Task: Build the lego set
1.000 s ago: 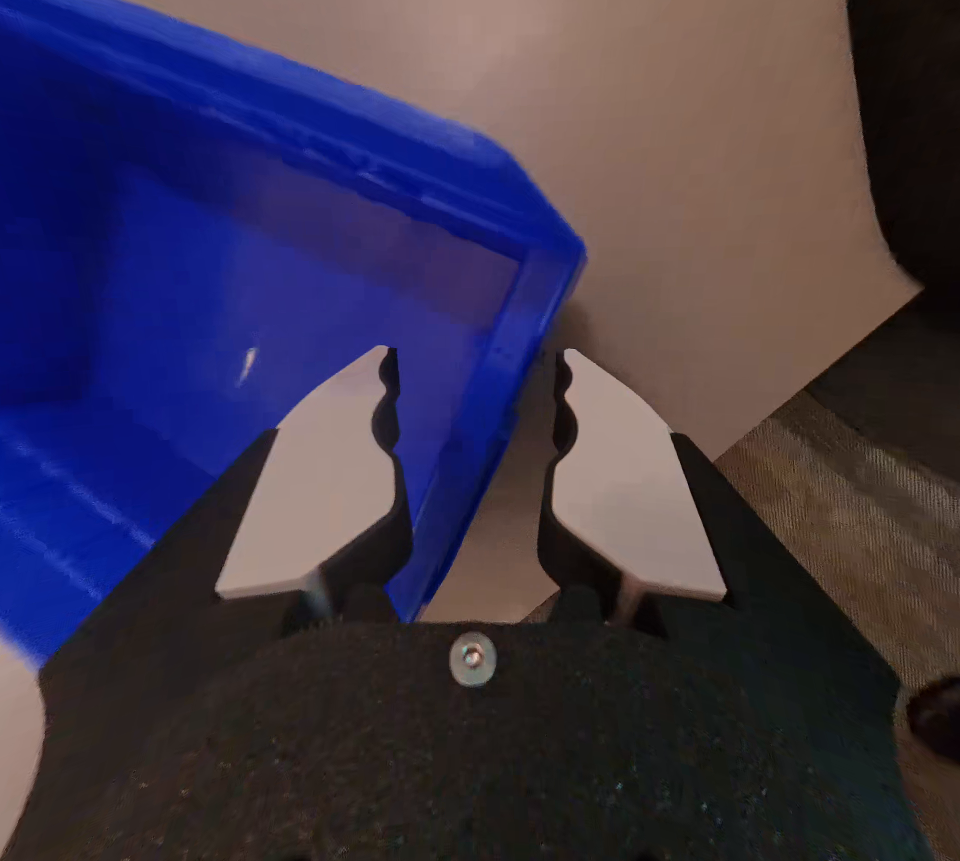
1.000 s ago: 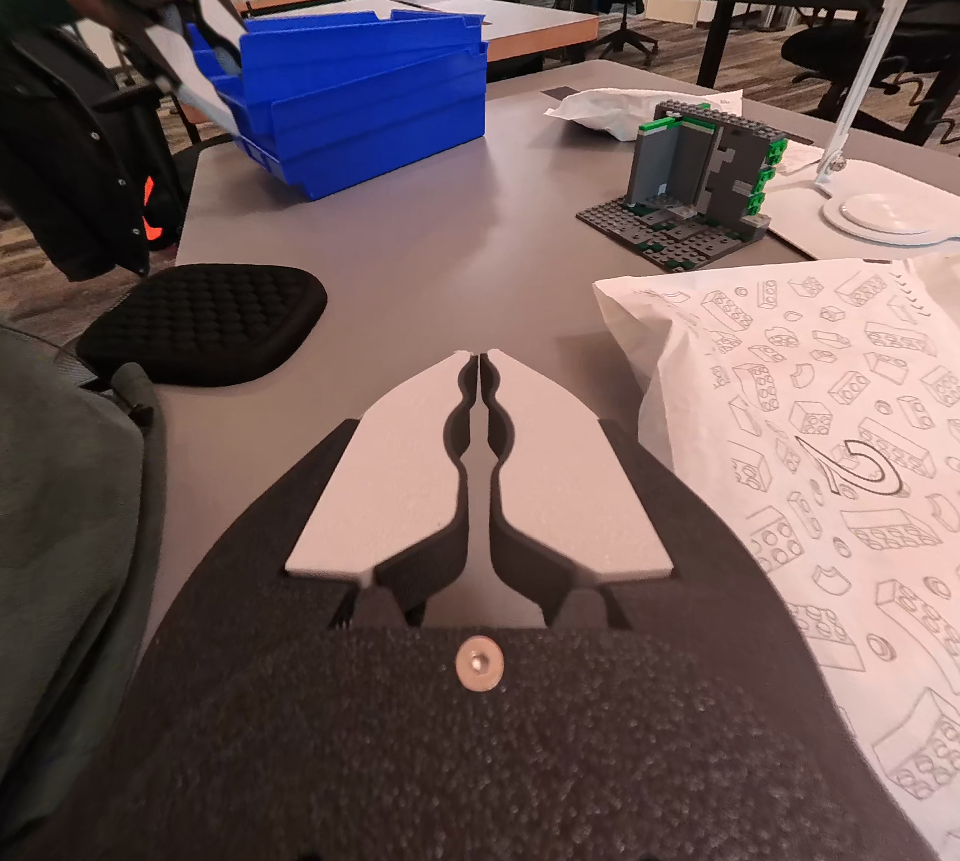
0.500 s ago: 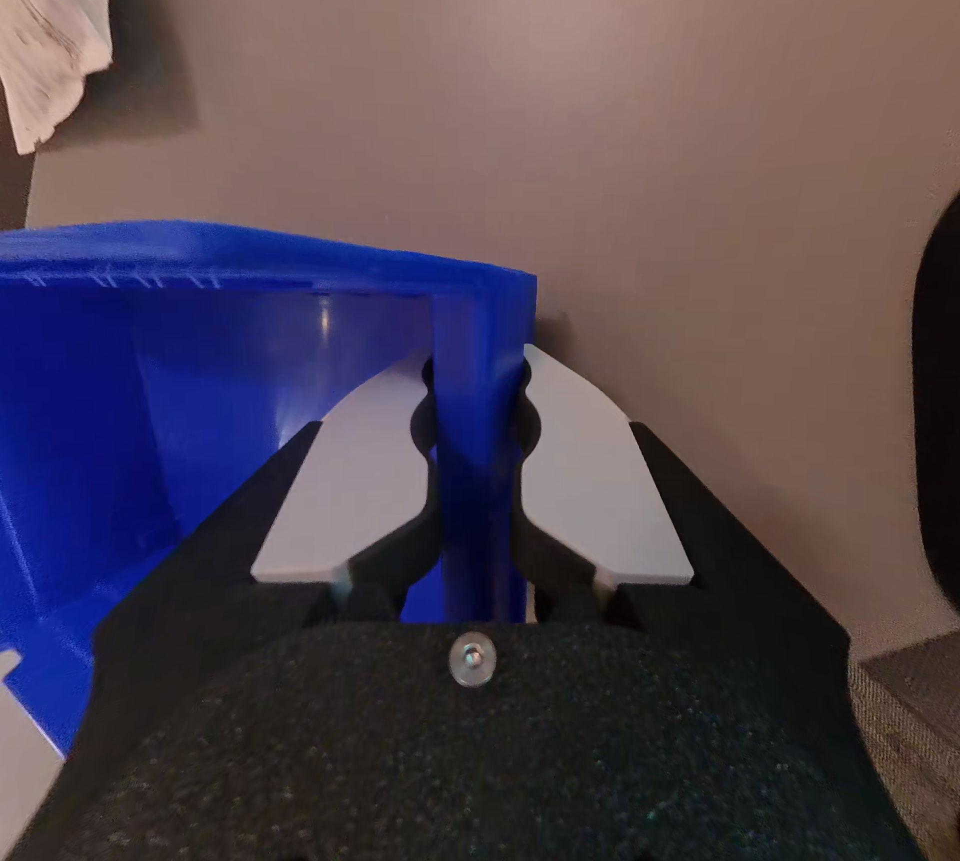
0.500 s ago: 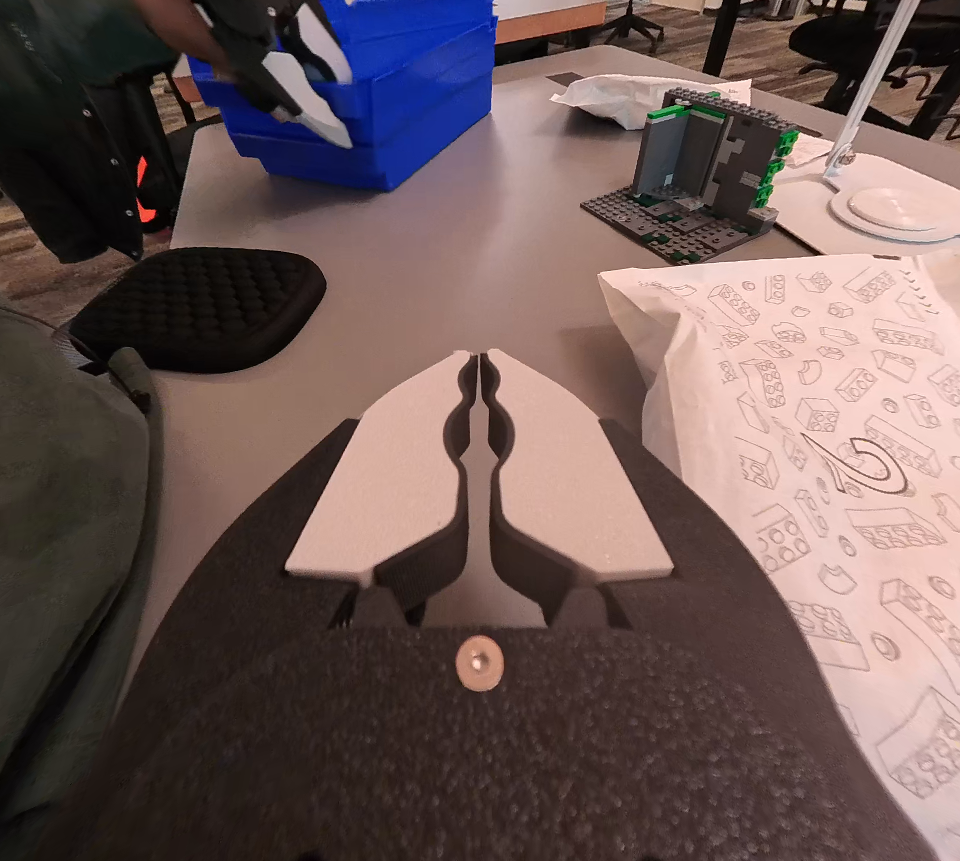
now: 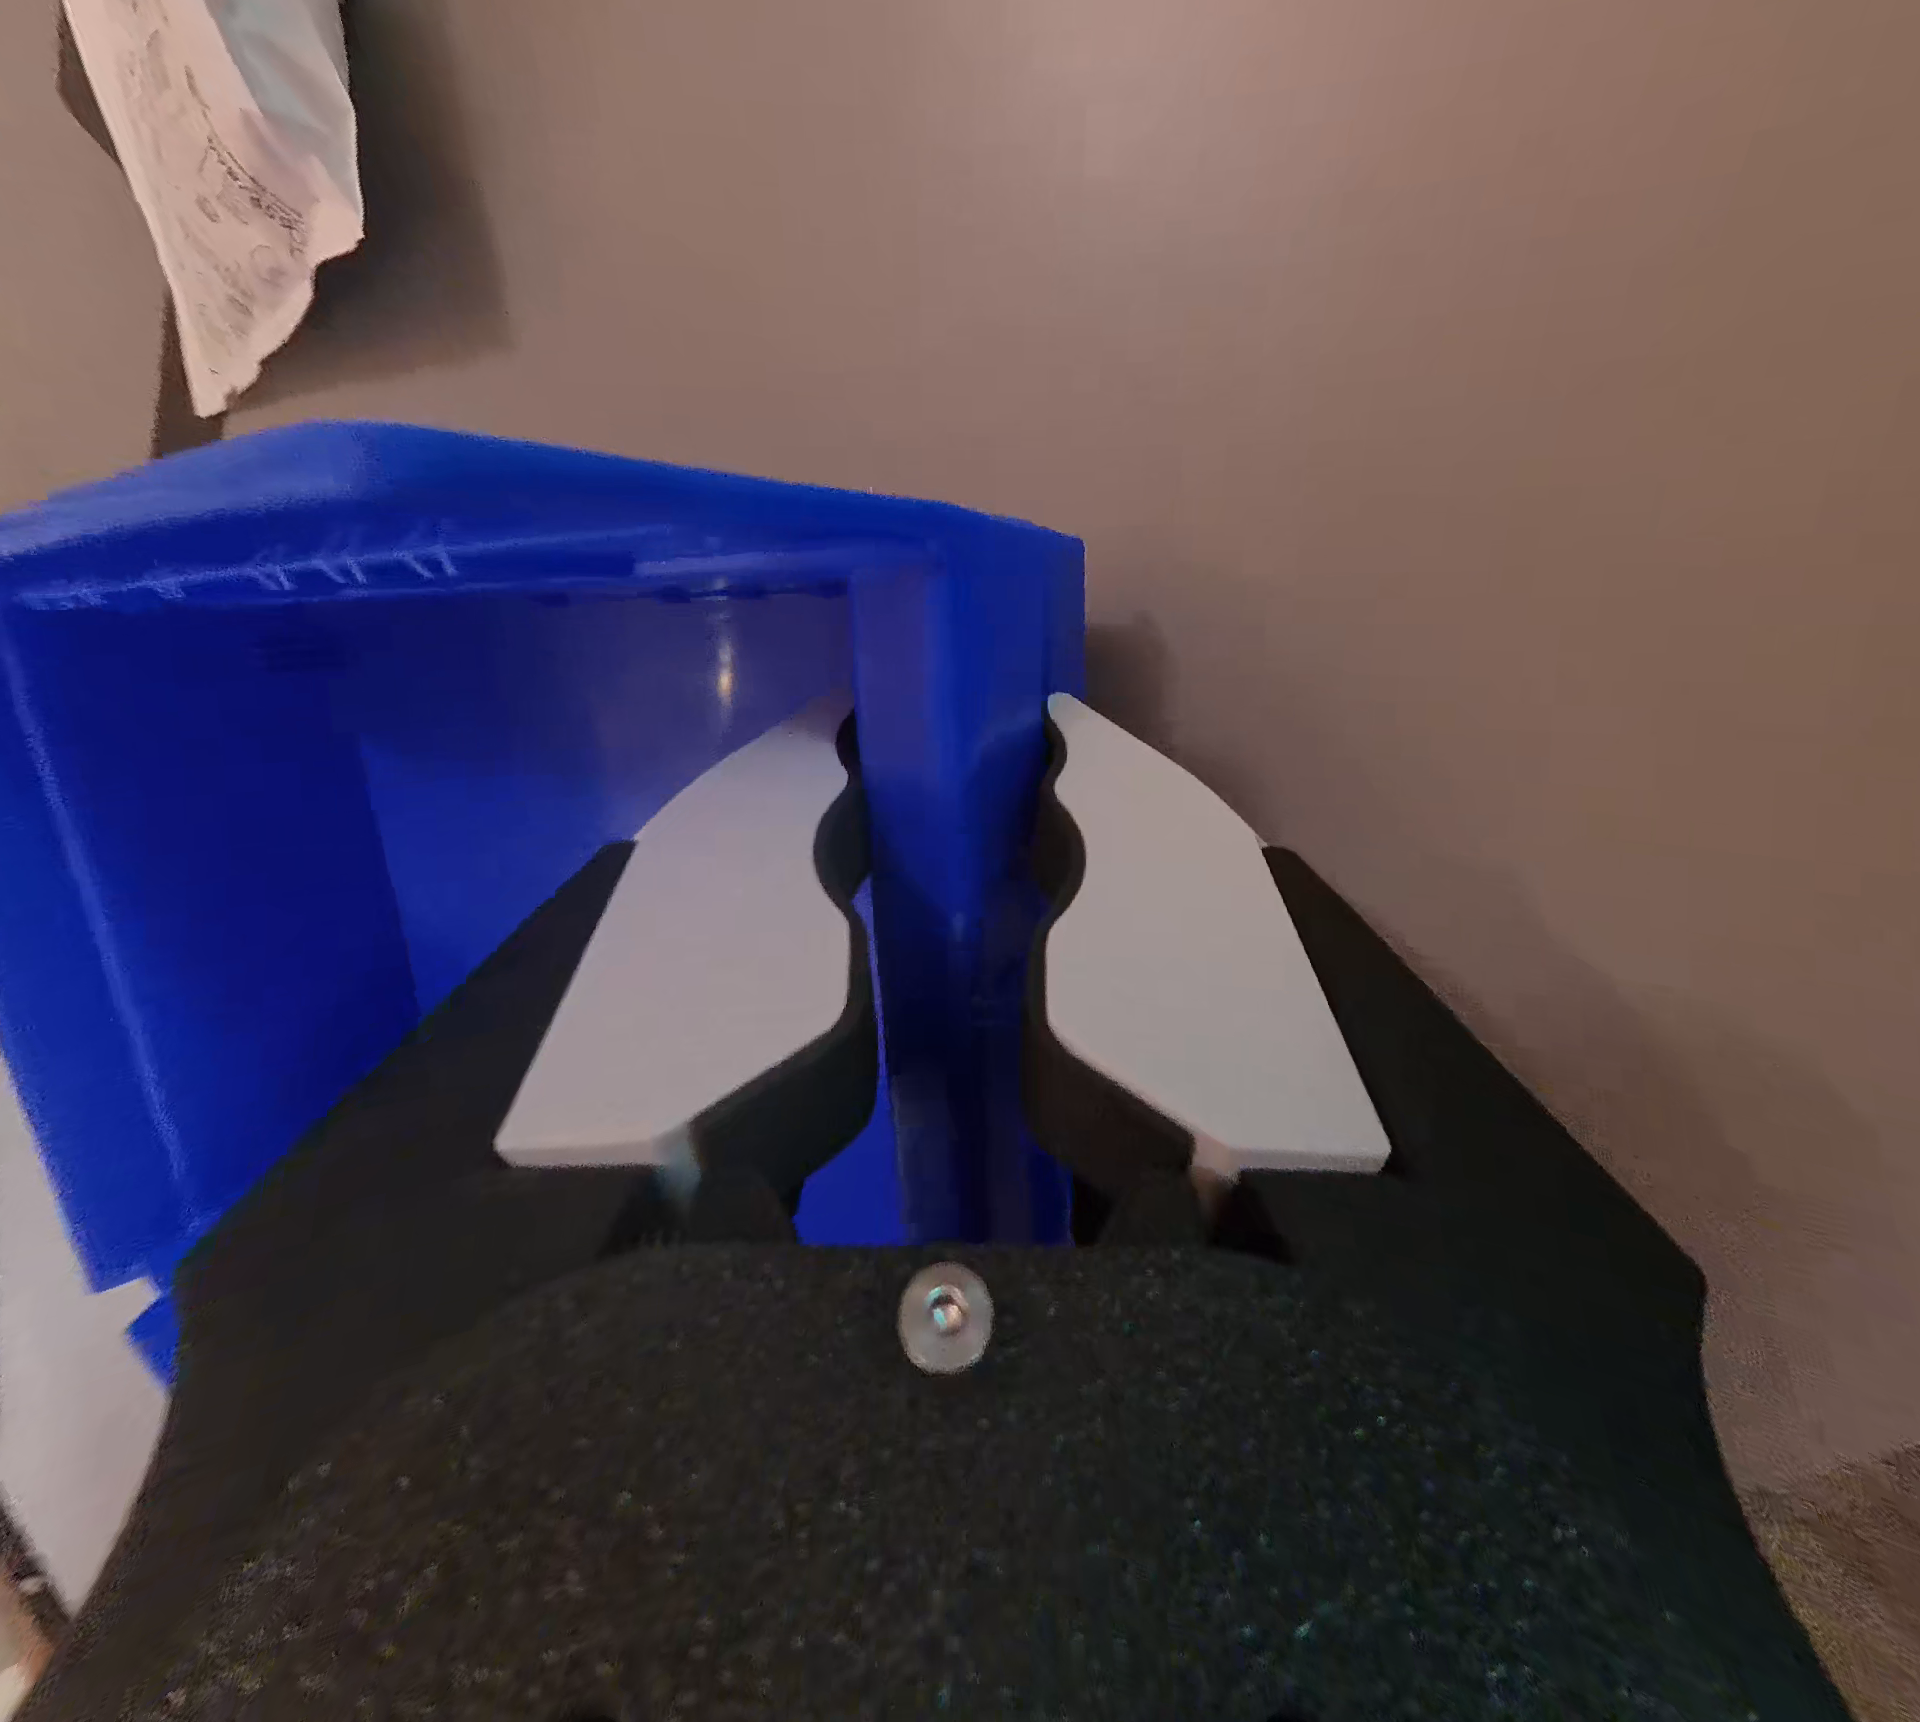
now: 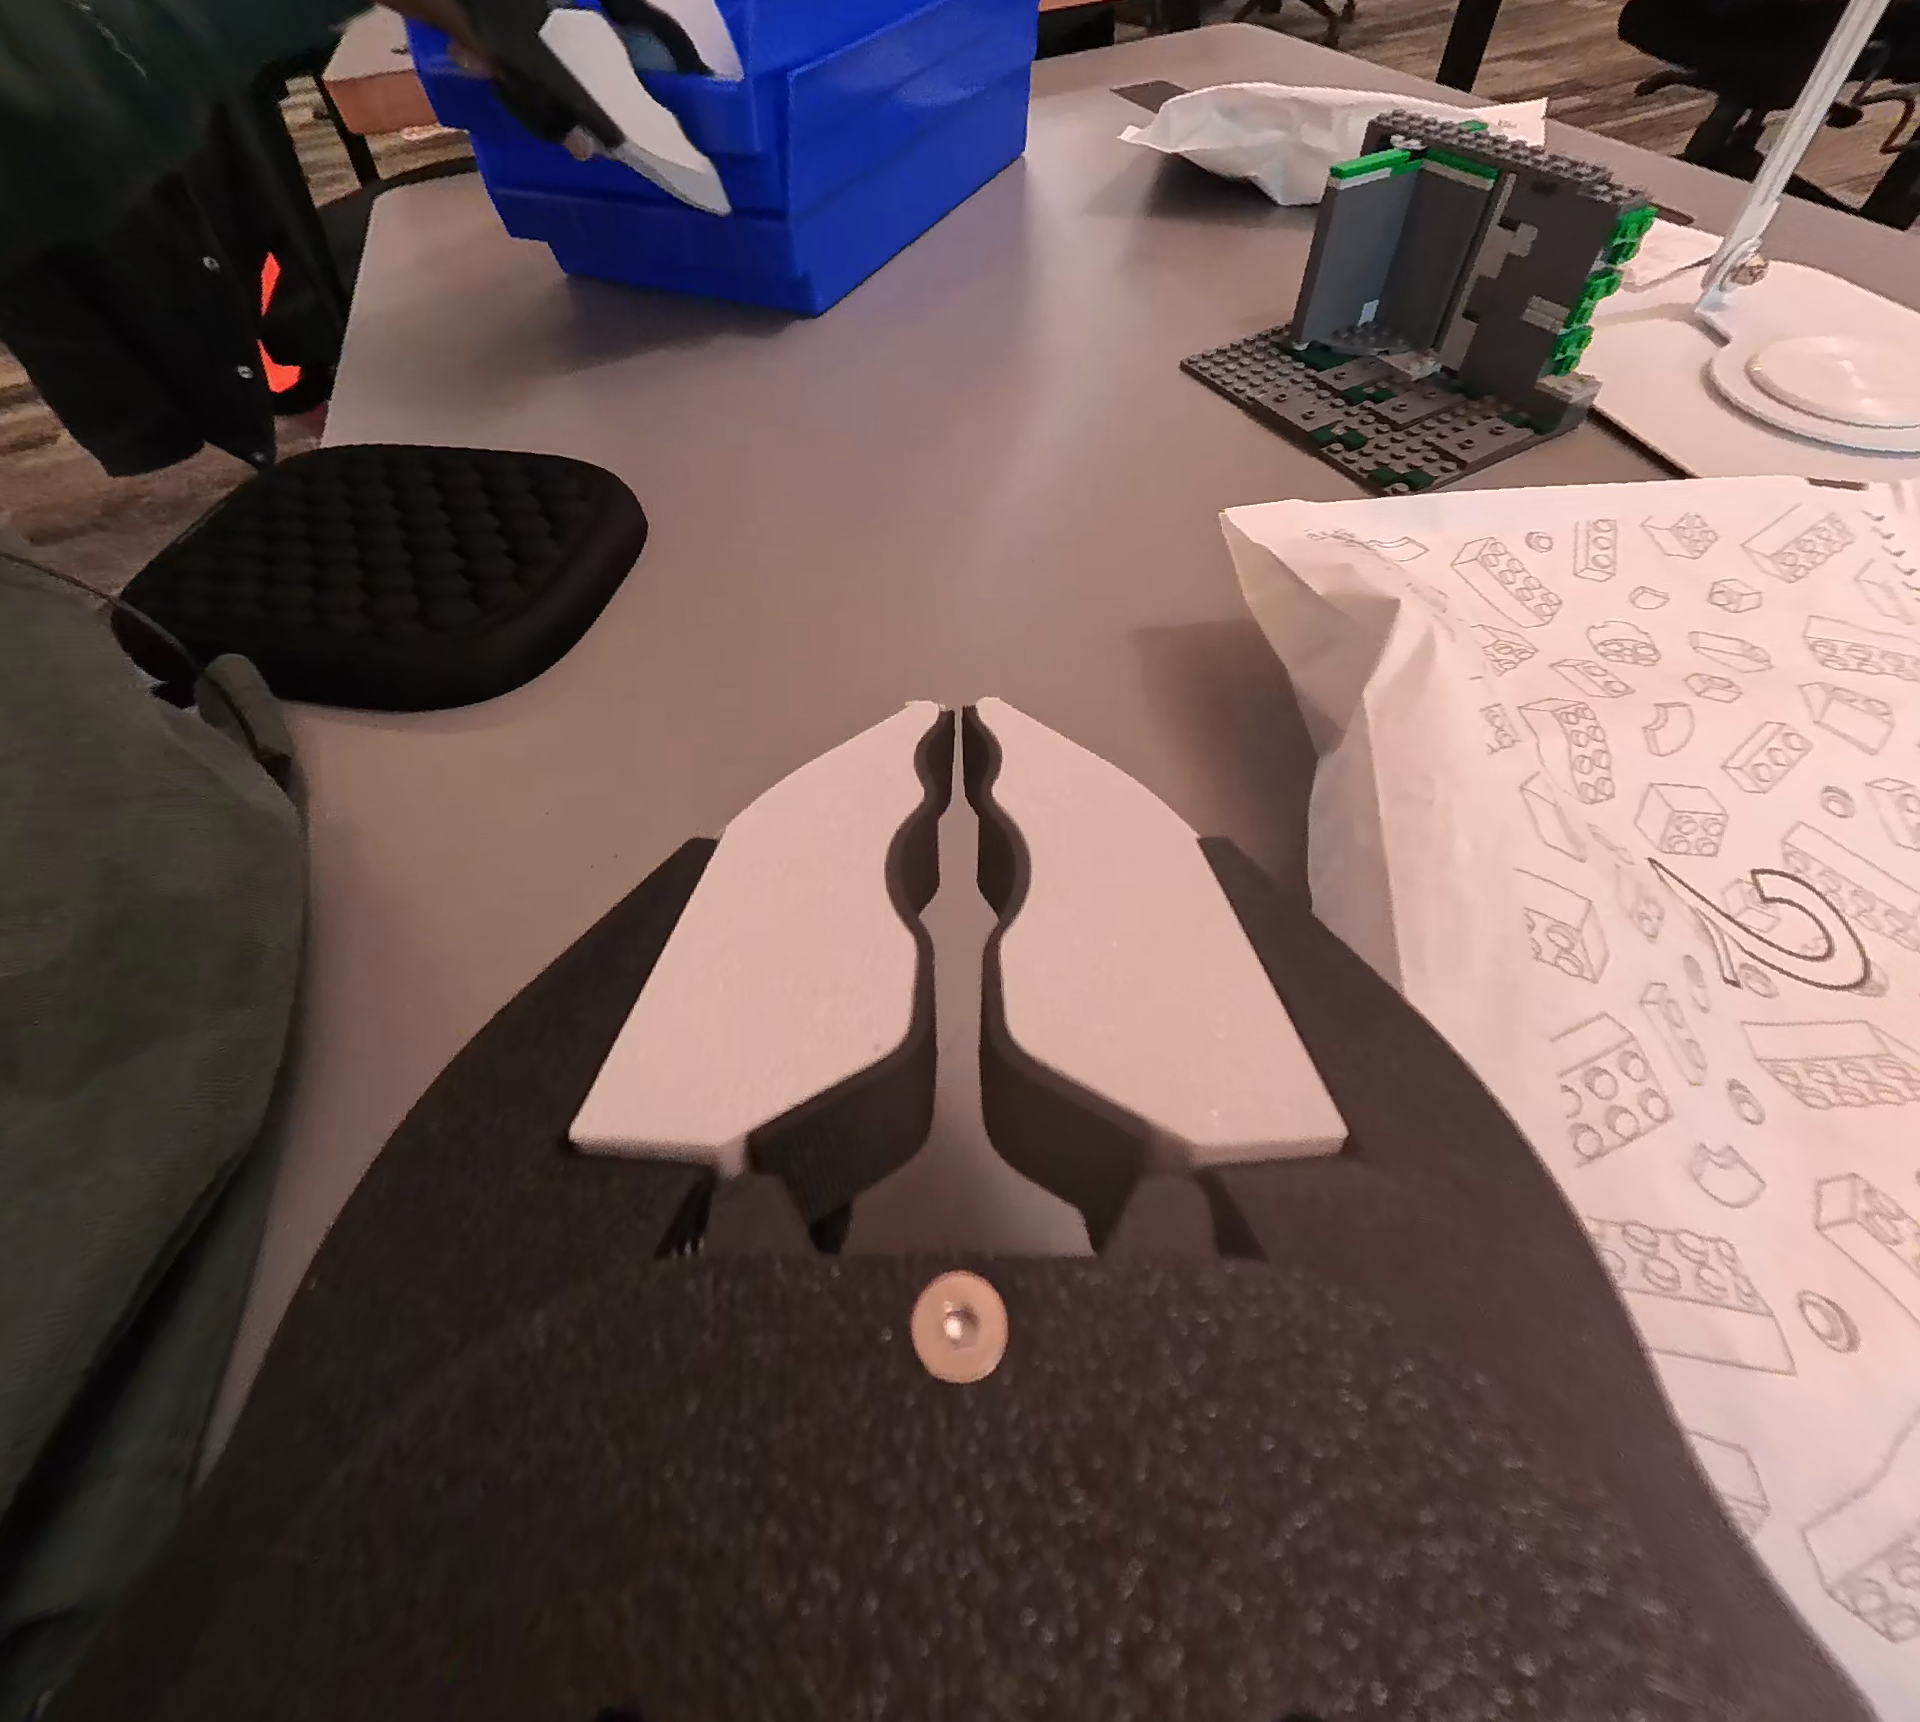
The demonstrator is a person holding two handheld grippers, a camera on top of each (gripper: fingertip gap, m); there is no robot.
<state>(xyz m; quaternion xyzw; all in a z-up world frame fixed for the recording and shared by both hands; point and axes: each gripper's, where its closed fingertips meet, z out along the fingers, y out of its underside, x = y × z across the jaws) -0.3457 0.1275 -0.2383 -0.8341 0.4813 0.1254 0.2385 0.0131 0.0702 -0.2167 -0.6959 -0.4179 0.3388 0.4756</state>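
Left gripper [image 5: 951, 716] clamped across the side wall of the top blue bin [image 5: 416, 737], wall running straight ahead between the jaws. Right gripper [image 6: 958, 714] nearly together, empty, nearer the part-built lego model [image 6: 1455, 301], ahead to its right on the table [image 6: 883, 477].

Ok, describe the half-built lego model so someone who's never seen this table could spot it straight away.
On the grey table, look right of the stacked blue bins, just beyond the printed white bag. The lego model stands there: upright grey walls with green studs on a dark baseplate, the only brick-built thing.
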